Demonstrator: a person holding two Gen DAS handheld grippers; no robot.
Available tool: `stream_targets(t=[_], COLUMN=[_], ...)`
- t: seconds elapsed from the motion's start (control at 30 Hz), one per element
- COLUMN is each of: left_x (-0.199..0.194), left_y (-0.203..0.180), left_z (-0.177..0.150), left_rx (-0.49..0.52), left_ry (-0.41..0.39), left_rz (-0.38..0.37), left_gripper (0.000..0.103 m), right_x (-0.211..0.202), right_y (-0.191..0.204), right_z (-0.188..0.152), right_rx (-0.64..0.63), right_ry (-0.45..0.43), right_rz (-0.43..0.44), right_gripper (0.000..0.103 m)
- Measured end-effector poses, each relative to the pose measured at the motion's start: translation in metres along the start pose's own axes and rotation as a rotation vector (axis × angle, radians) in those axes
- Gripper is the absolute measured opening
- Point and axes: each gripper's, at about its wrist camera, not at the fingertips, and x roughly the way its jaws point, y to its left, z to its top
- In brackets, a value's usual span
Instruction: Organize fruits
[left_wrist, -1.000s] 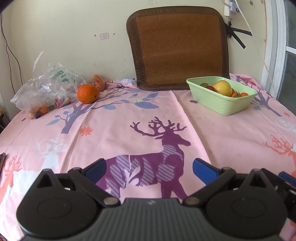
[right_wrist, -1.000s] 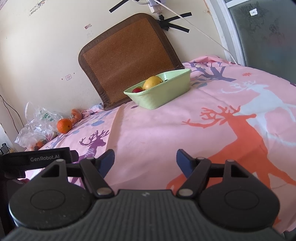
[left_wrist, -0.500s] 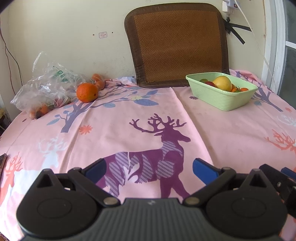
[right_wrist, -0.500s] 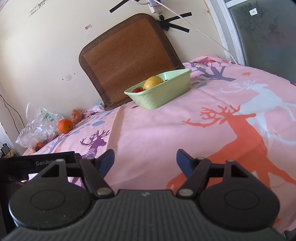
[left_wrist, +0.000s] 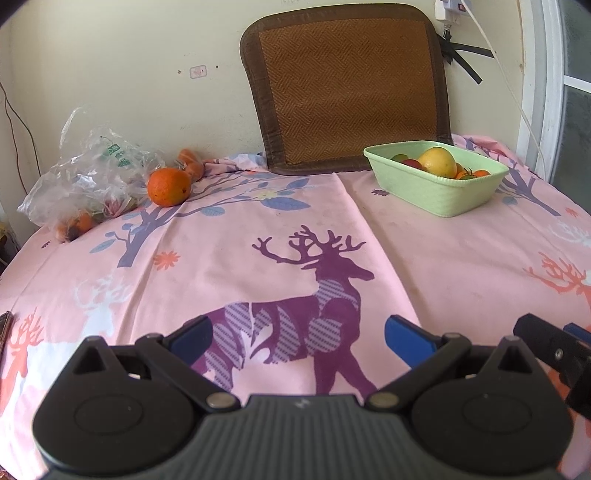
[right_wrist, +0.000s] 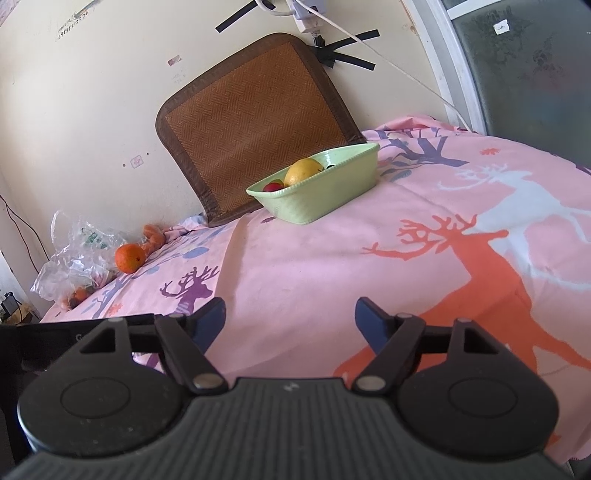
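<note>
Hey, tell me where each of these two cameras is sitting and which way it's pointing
Left wrist: rides the left gripper, low over the tablecloth, facing the wall; its own open blue fingers show, plus the right gripper's edge at right.
Right wrist: rides the right gripper, tilted, looking left-forward toward the green basket; its own open fingers show, plus the left gripper's body at left.
Shared: basket, yellow fruit, loose orange, plastic bag, woven mat.

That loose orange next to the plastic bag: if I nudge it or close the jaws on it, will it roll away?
Probably. The orange looks round and rests free on the tablecloth, so a sideways nudge would likely roll it. The cloth has folds, which may slow it a little. Its skin looks firm, so it should take a centred grip; an off-centre one could squirt it toward the plastic bag.
</note>
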Motion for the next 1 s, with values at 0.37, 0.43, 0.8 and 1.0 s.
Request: stream_targets(t=[0.37,0.43,0.8,1.0], left_x=[-0.0052,-0.0043,-0.0041,-0.0036], left_y=[-0.0009,-0.0011,0.0036,0.0032], left_z=[0.0020,0.0017,-0.0007,-0.0009], left_rx=[-0.002,-0.001,-0.014,-0.016], left_ry=[-0.031,-0.027,-0.025,-0.015], left_rz=[-0.003,-0.004,0.004,0.002], left_gripper=[0.103,0.103,0.103,0.103], right_x=[0.0017,0.0021,0.0032,0.0030], right_y=[-0.0004,-0.0005,0.0021,0.0024], right_z=[0.0001,0.0001,-0.0007,-0.0007], right_rx=[0.004,0.006,-0.016,-0.019], right_ry=[0.014,0.018,0.042,0.043], right_rz=[0.010,0.013,0.029,0.030], right_gripper=[0.079,0.079,0.079,0.079])
